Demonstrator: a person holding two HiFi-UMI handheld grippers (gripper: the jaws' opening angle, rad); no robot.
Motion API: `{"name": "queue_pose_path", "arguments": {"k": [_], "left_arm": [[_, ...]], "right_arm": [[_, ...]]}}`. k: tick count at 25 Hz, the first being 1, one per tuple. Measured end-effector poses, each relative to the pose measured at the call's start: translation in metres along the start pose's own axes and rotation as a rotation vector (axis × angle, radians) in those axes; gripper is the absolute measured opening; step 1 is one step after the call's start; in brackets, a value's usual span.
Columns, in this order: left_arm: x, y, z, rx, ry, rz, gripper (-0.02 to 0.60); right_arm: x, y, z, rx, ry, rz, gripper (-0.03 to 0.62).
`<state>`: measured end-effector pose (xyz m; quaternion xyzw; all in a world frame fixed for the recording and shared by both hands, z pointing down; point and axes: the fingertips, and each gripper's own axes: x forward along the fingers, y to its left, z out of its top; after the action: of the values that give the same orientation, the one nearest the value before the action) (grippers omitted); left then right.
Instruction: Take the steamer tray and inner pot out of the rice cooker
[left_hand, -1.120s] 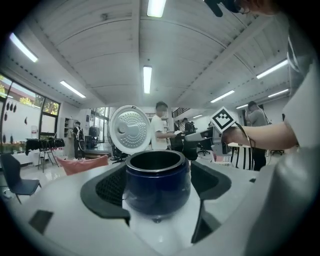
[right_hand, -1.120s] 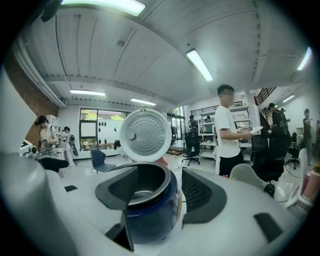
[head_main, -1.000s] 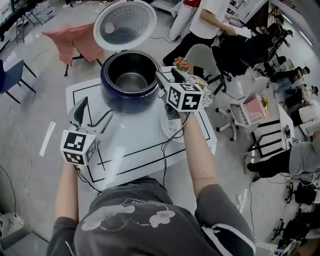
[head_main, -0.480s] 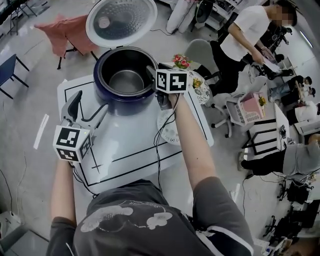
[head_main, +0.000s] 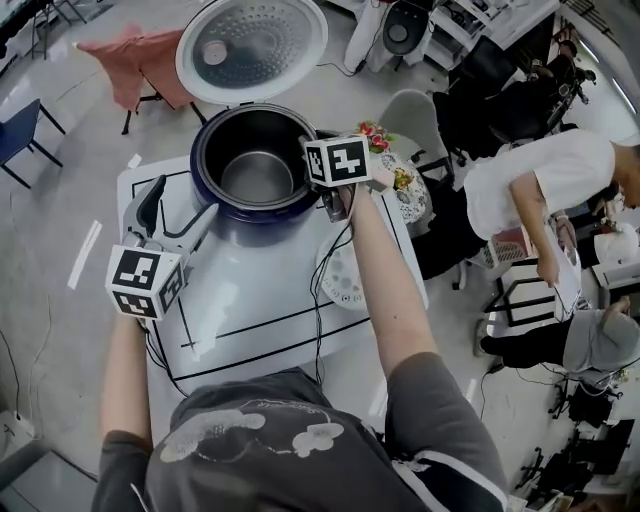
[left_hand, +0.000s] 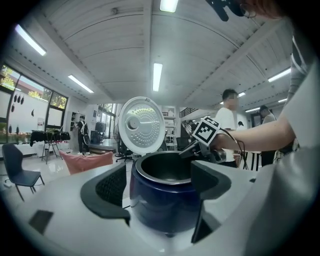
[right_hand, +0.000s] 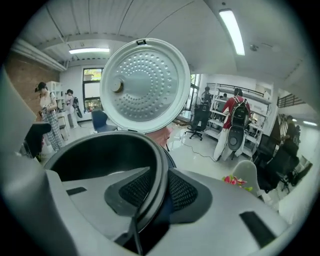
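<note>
Right gripper (right_hand: 159, 185) straddles the right side of the rim of the inner pot (head_main: 258, 172), one jaw inside the pot and the other outside it. Its jaws have just been closing, and both ribbed pads now lie against the rim, pinching it. The pot sits in the dark blue rice cooker (head_main: 250, 212), which stands at the far end of the white table (head_main: 262, 290) with its round lid (head_main: 250, 48) swung up and back.

Left gripper (head_main: 182, 208) hovers over the table just left of the cooker, with its jaws spread wide and gripping nothing. In the left gripper view the cooker shows ahead through the gap, apart from both jaws.

A white perforated steamer tray (head_main: 338, 285) lies flat on the table on the near right of the cooker, partly under the right forearm, with a black cable crossing it. A small bunch of flowers (head_main: 372, 132) stands just beyond the right gripper, near the table's far right corner
</note>
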<state>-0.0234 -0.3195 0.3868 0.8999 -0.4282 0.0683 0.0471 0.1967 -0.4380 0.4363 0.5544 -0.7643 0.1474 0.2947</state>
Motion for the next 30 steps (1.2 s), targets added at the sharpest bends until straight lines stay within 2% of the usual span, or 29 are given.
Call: {"name": "queue_pose_path", "arguments": {"k": [5, 11, 14, 19, 24, 28, 30], "left_arm": [[0.010, 0.005, 0.003, -0.003, -0.003, 0.007, 0.408], [0.029, 0.013, 0.012, 0.028, 0.004, 0.020, 0.407], [0.041, 0.025, 0.021, 0.023, 0.014, 0.043, 0.407], [0.082, 0.042, 0.021, 0.083, 0.109, 0.015, 0.405], [0.120, 0.049, 0.006, 0.143, 0.205, -0.013, 0.401], [0.142, 0.051, -0.001, 0.127, 0.266, -0.027, 0.347], [0.149, 0.054, -0.007, 0.146, 0.319, -0.025, 0.313]], "right_arm": [[0.000, 0.001, 0.005, -0.042, 0.000, -0.030, 0.112], [-0.012, -0.001, 0.024, 0.046, -0.133, 0.001, 0.095], [-0.022, 0.001, 0.035, 0.053, -0.187, 0.015, 0.092], [-0.026, 0.003, 0.040, 0.052, -0.216, 0.032, 0.092], [-0.026, 0.004, 0.038, 0.064, -0.218, 0.048, 0.092], [-0.024, 0.005, 0.040, 0.068, -0.222, 0.063, 0.092], [-0.024, 0.007, 0.041, 0.076, -0.222, 0.075, 0.092]]}}
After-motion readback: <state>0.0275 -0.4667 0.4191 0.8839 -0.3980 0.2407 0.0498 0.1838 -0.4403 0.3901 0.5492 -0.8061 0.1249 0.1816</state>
